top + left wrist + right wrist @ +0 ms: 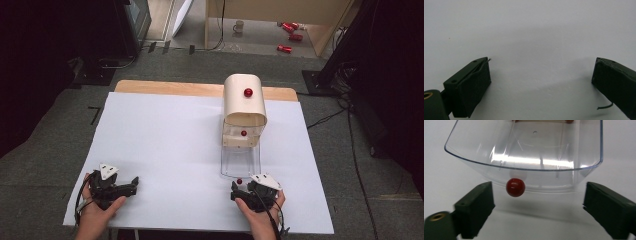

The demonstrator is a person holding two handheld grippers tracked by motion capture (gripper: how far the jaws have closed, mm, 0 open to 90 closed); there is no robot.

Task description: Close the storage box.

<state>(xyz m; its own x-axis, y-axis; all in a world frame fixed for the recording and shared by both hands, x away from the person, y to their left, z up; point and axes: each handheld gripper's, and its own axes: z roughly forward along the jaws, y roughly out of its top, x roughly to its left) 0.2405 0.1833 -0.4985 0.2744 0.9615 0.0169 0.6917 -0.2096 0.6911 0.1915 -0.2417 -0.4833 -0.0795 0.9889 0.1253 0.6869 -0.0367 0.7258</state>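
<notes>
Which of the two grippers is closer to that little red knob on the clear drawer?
Right. The right gripper sits just before the red knob, jaws open; the left gripper rests far across the table.

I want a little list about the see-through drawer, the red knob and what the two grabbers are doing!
drawer: clear plastic drawer, pulled out of a cream cabinet toward the person
knob: red knob on the drawer's front, between the right gripper's fingers, untouched
right gripper: right gripper, open, at the drawer's front
left gripper: left gripper, open, empty, over the white table sheet
</notes>
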